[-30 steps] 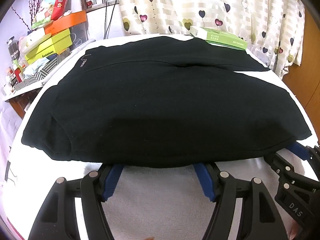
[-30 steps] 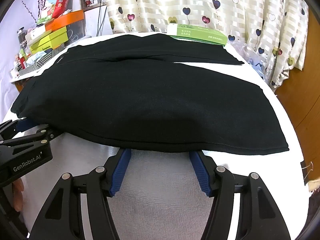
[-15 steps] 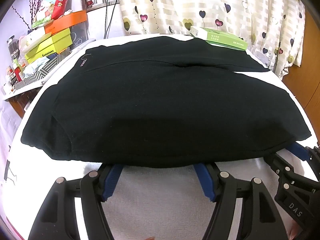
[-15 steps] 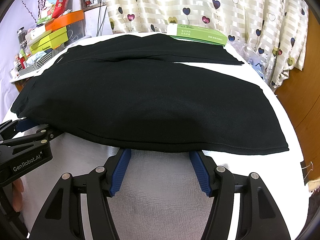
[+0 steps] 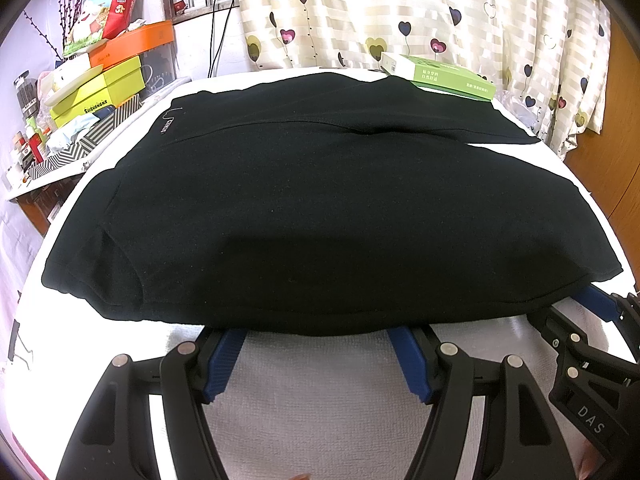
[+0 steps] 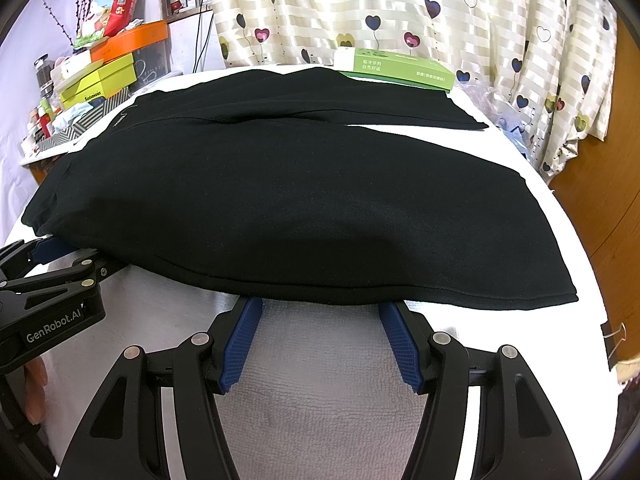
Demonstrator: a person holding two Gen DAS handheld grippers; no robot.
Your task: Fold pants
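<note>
Black pants [image 5: 320,208] lie spread flat on the white table, waistband to the left, legs to the right; they also fill the right wrist view [image 6: 304,208]. My left gripper [image 5: 316,334] is open, its blue fingertips tucked under the near edge of the cloth. My right gripper [image 6: 320,308] is open too, fingertips hidden under the near hem further right. Each gripper shows in the other's view: the right one [image 5: 592,360] and the left one [image 6: 52,280].
A green box [image 5: 436,76] lies at the far table edge, touching the pants. Stacked yellow and orange boxes [image 5: 100,80] crowd a shelf at the far left. A heart-patterned curtain [image 6: 400,12] hangs behind. A binder clip [image 6: 614,338] sits at the right table edge.
</note>
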